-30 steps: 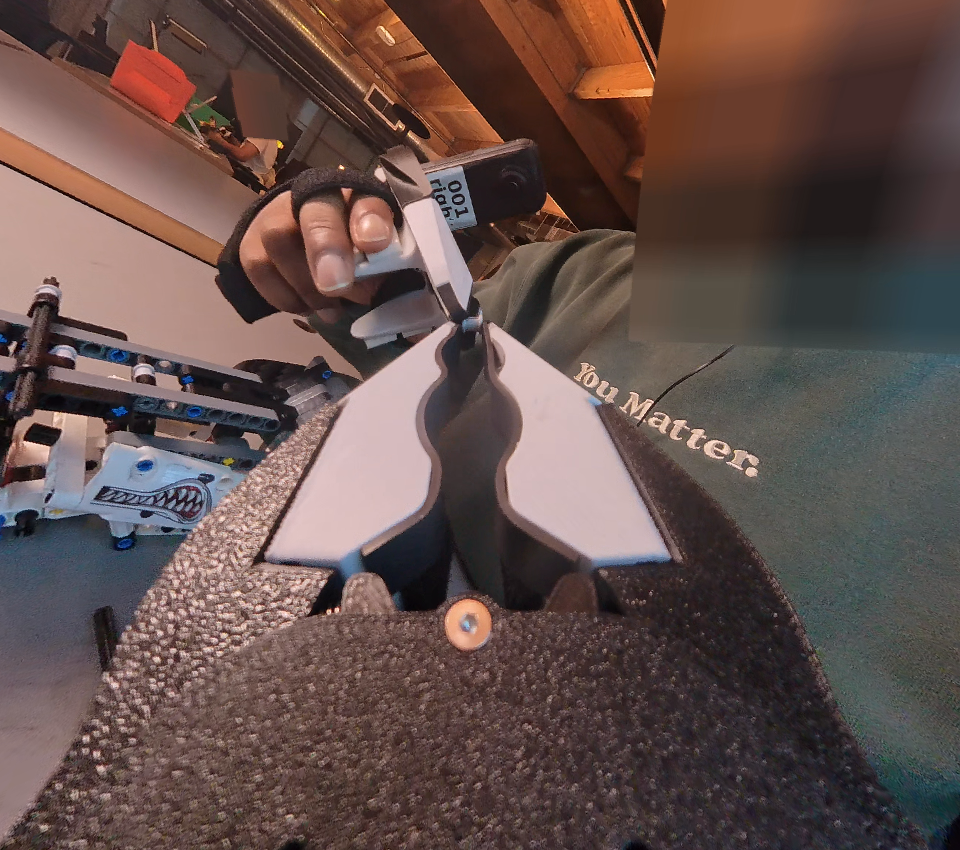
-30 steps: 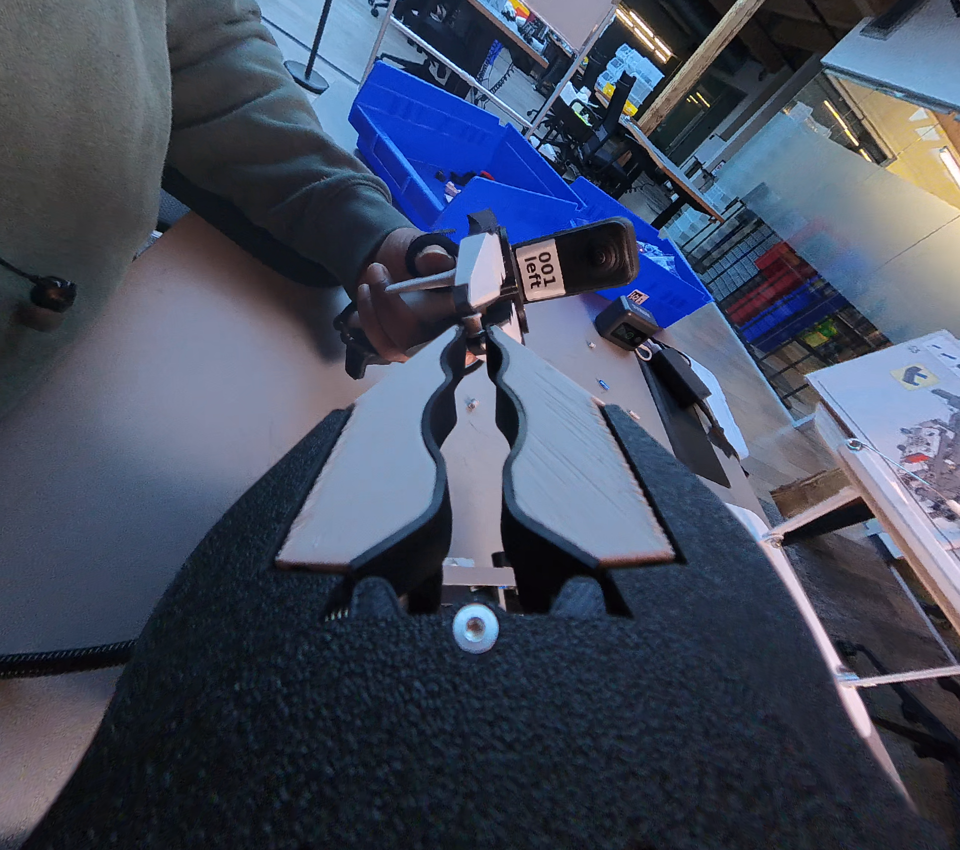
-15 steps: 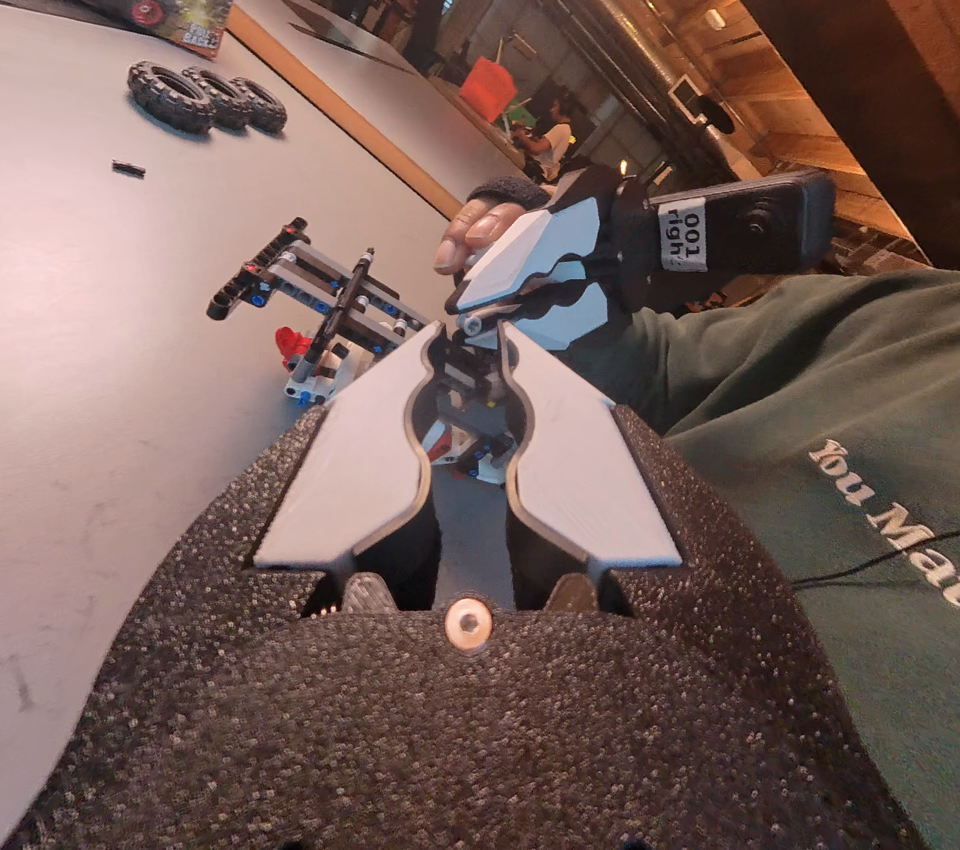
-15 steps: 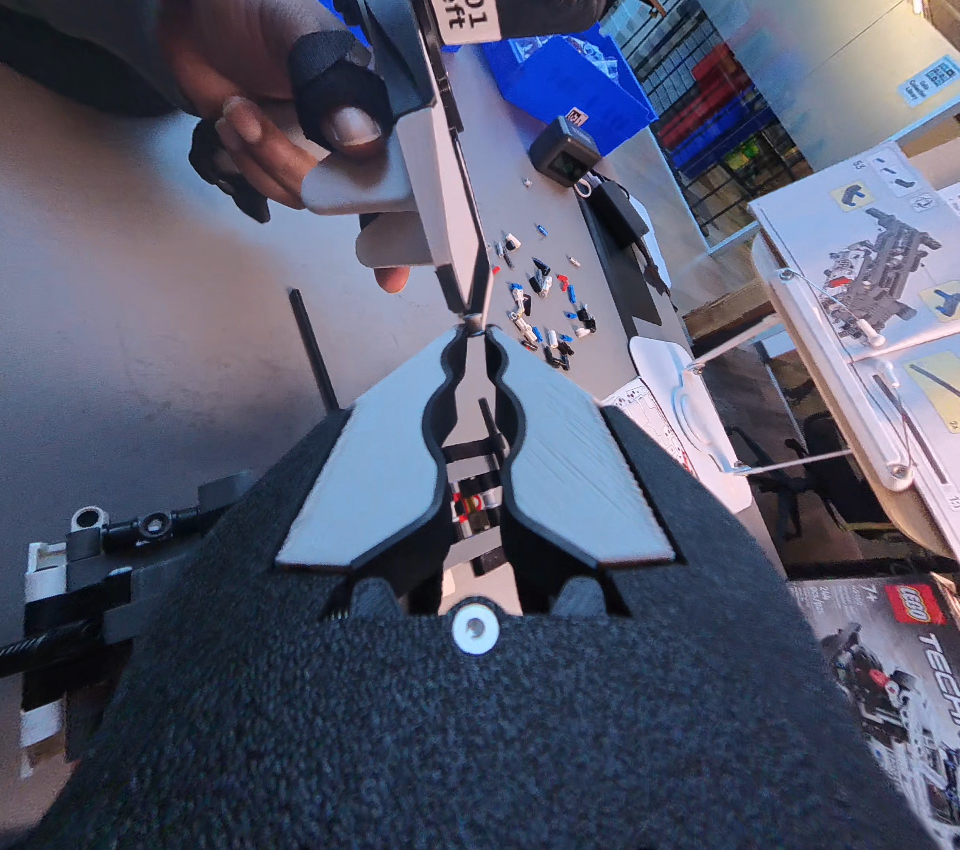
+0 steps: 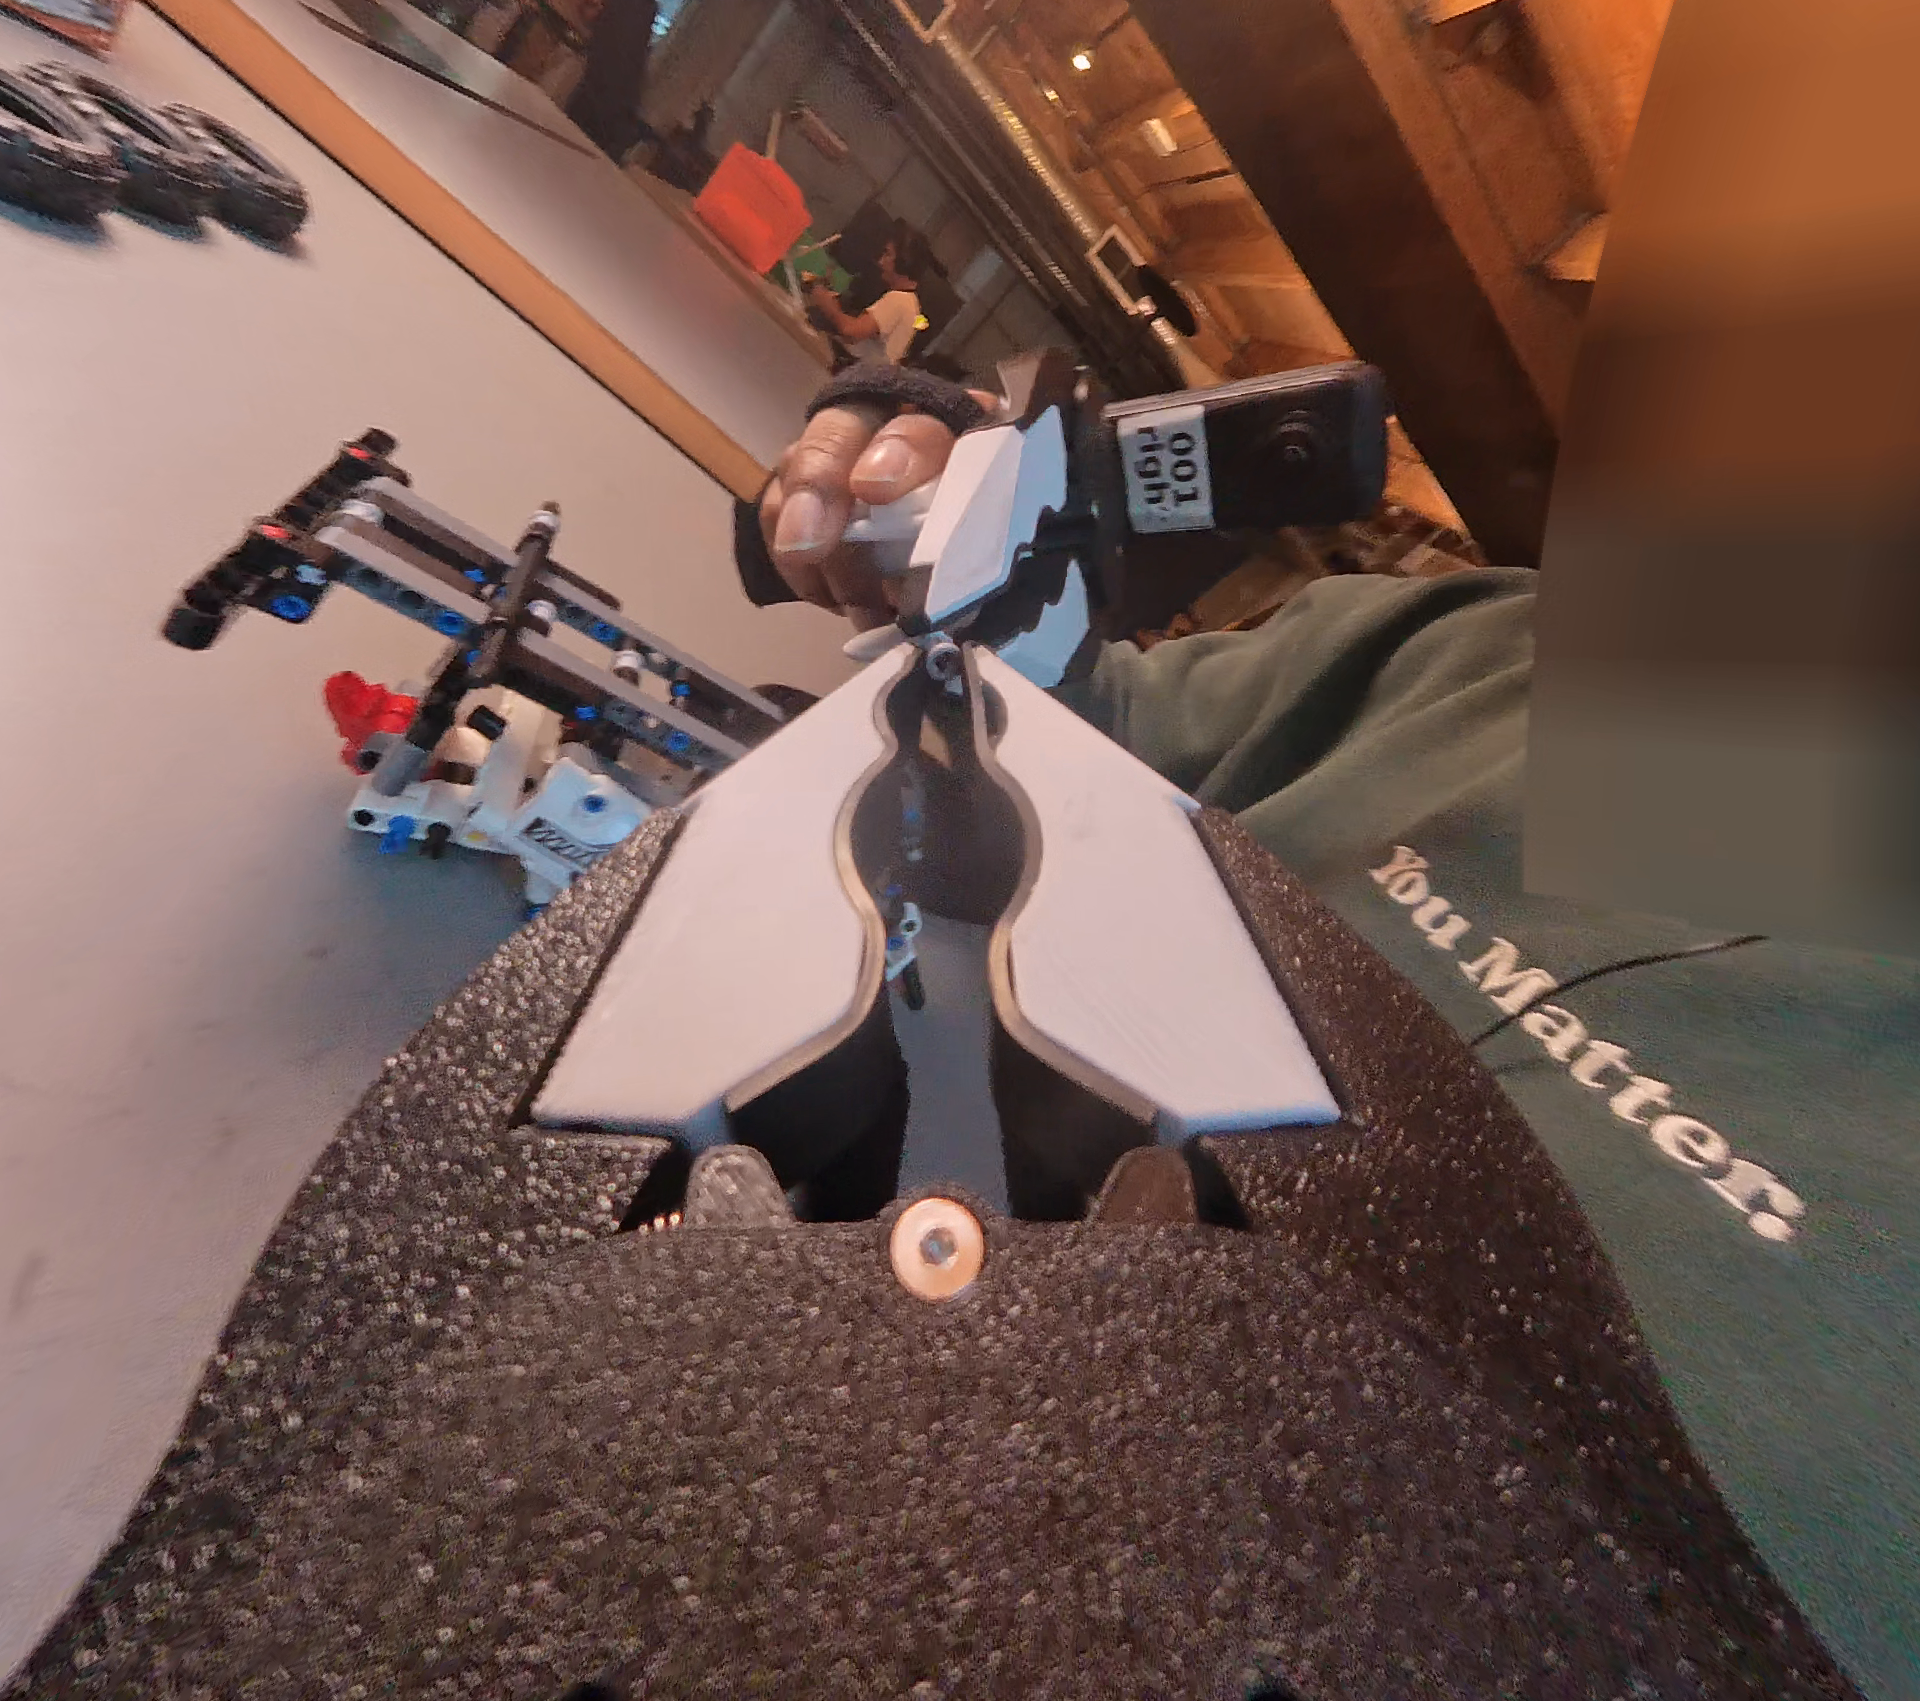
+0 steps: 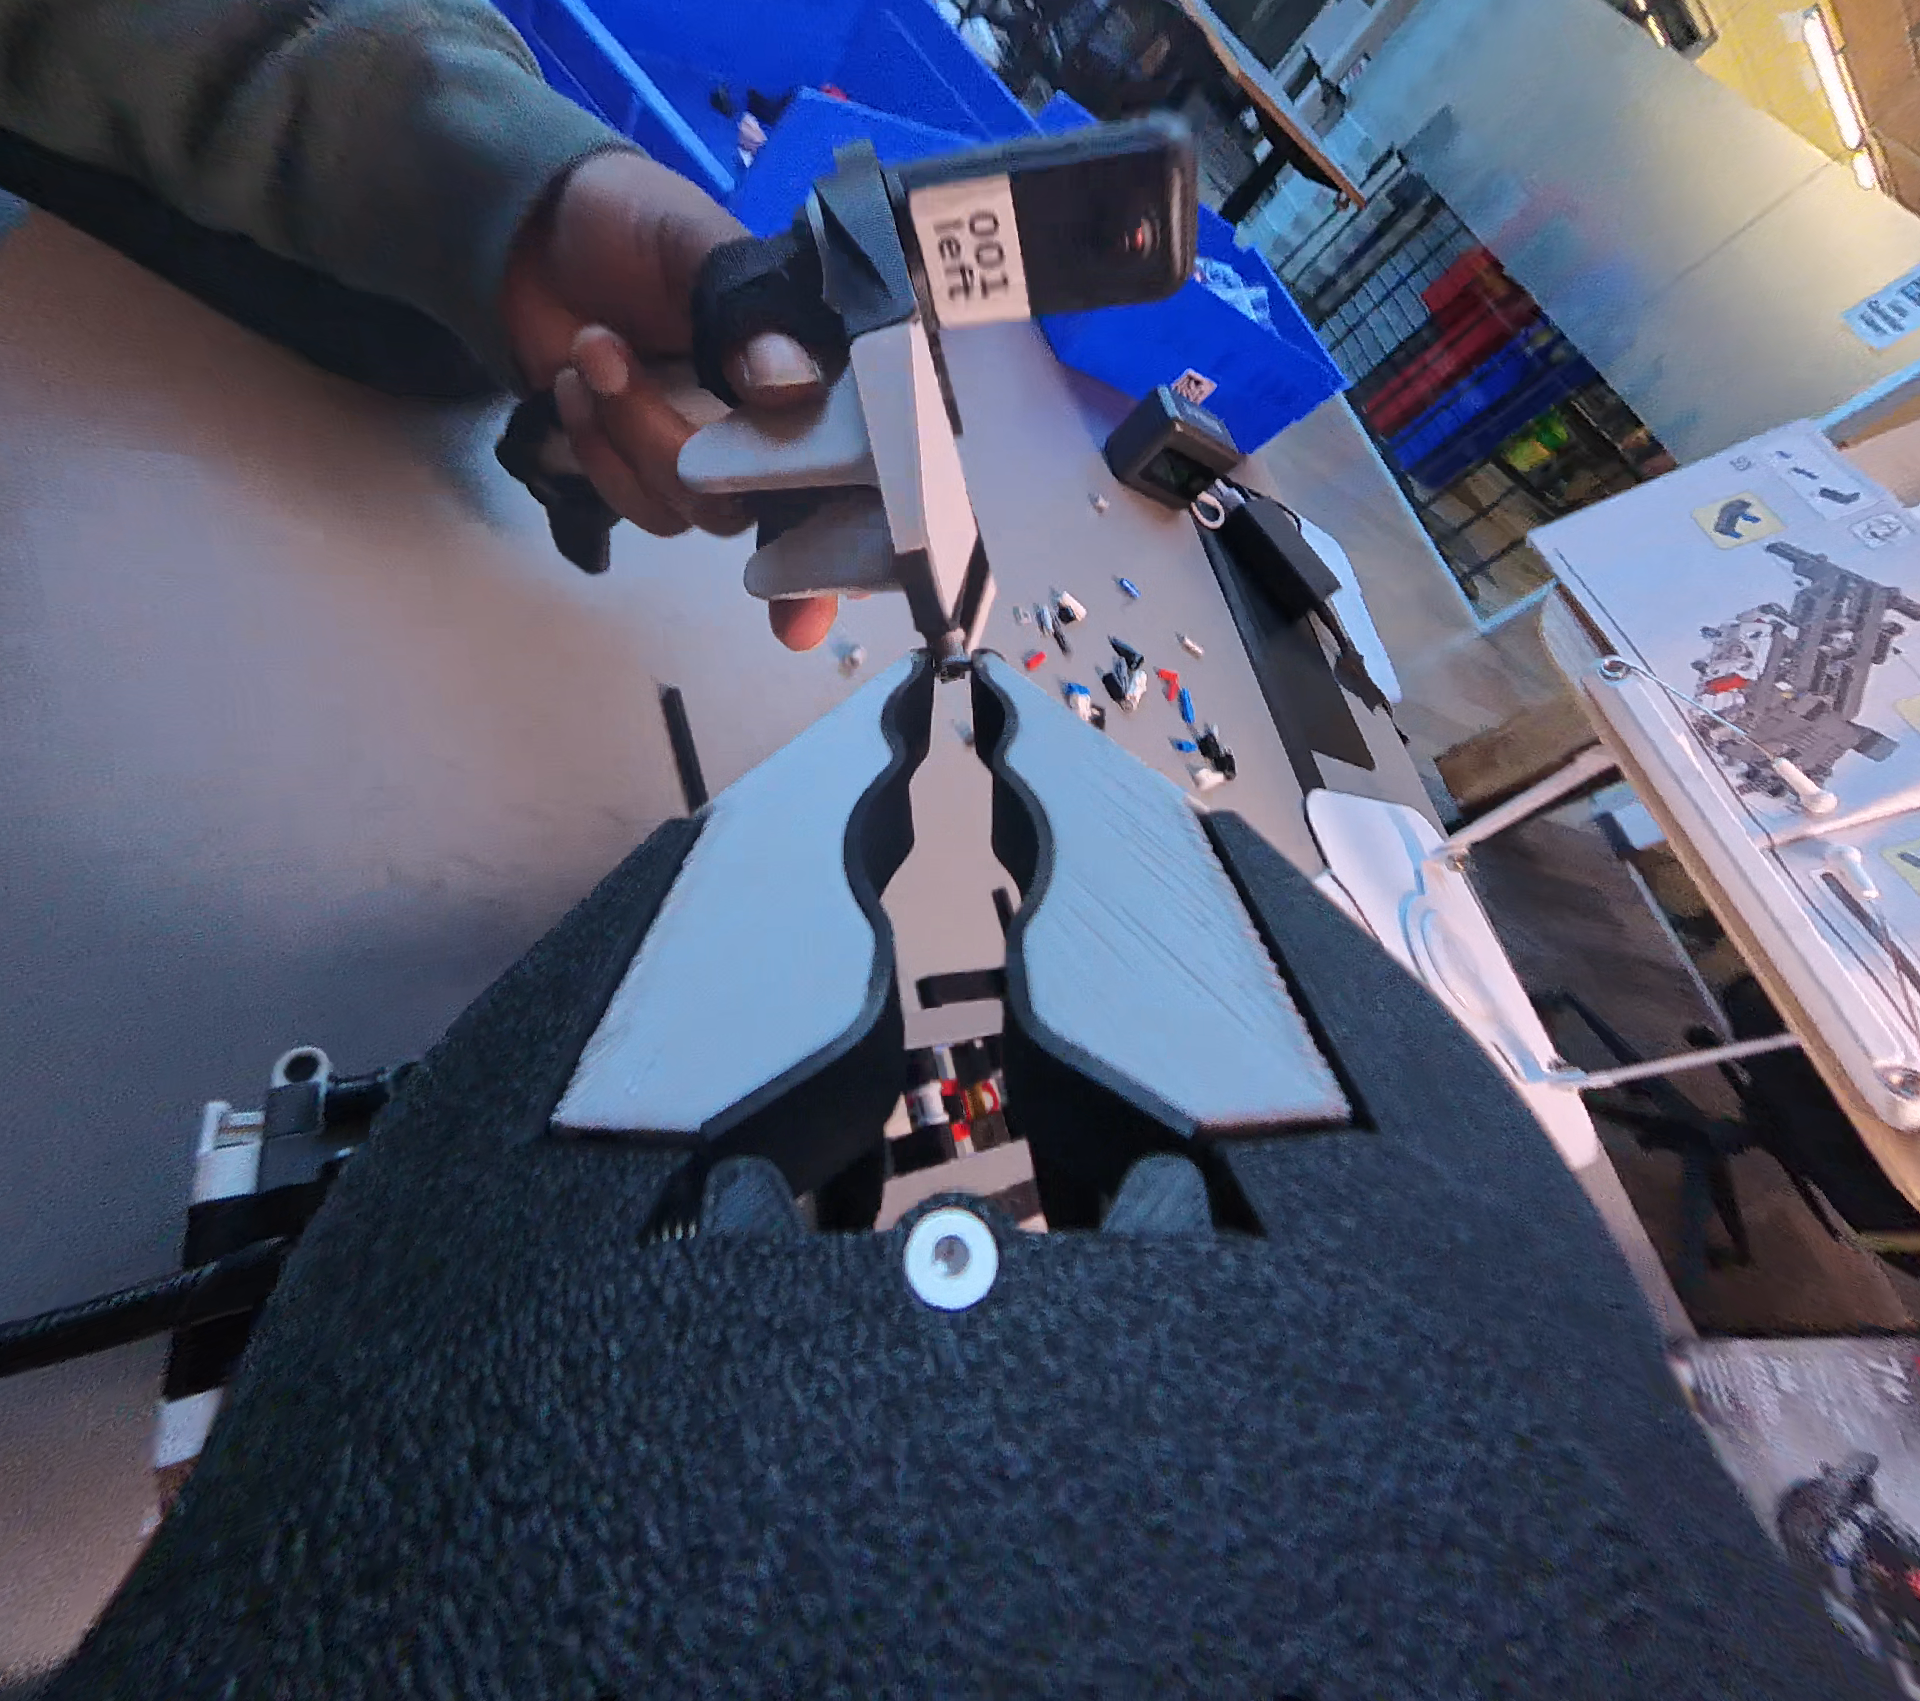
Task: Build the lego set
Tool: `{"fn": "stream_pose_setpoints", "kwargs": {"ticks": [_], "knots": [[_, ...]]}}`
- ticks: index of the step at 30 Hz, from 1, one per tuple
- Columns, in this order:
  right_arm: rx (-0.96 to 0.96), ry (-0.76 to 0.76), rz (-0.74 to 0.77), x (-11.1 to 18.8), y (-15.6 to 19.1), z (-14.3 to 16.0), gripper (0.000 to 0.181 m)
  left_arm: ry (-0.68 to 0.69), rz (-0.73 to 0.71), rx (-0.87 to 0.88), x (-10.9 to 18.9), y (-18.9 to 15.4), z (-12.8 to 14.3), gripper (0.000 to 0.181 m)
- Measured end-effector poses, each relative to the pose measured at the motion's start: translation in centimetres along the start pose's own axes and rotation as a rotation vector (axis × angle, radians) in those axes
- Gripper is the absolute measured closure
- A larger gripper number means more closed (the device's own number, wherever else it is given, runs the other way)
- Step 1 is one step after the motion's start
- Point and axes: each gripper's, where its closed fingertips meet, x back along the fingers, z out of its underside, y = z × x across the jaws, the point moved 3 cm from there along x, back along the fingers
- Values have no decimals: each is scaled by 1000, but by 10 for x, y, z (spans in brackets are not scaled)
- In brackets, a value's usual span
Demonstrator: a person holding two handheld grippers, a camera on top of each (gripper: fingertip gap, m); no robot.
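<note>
A: Piece (image 5: 941, 662): where, and in what grip?
B: Small, grey, round-ended. Held in the air above the table (image 5: 156, 872), near the torso, right of the model (image 5: 488, 664). Left gripper (image 5: 940, 679) clenched on it at the very tips. Right gripper (image 6: 948, 670) narrowed to the same spot from the far side, tip to tip, apparently pinching it too. One piece or two mating halves: cannot tell, too small.

A: Handling?
B: Judged very light, rigid plastic, smooth, so likely to squirt out of a tip pinch. Not fragile. Best taken across the barrel, with the mating end left bare. Little grip area, so slow squeeze and no twisting.

A: Pose?
B: Left gripper tilted up and away from the table, left hand (image 6: 634, 394) wrapped round the handle, sleeve trailing to the near left. Right hand (image 5: 831, 498) above and beyond, gripper pointing down onto the left tips. Both clear of the table.

A: Elsewhere?
B: Loose parts (image 6: 1122, 675) scattered far right on the table. Model lying flat, untouched, partly under the right gripper body.
</note>
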Motion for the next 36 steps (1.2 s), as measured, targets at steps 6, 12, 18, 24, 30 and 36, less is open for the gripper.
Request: {"fn": "stream_pose_setpoints", "kwargs": {"ticks": [6, 12, 18, 24, 30, 36], "knots": [[-36, -124, -47, 8, 3, -16, 175, -27, 193, 107, -1, -14, 0, 175], [-43, -110, -58, 7, 3, -14, 175, -33, 202, 141, -1, -10, 1, 175], [-38, -37, -75, 4, 3, -7, 175, -5, 107, 69, 1, -2, 2, 174], [-62, -74, -89, 5, 2, -14, 175, -26, 179, 98, 2, -7, 1, 170], [-50, -84, -92, 2, 4, -14, 175, -36, 211, 125, 0, -7, 2, 174], [-41, -87, -92, 2, 3, -12, 175, -33, 202, 121, 0, -5, 1, 174]]}}
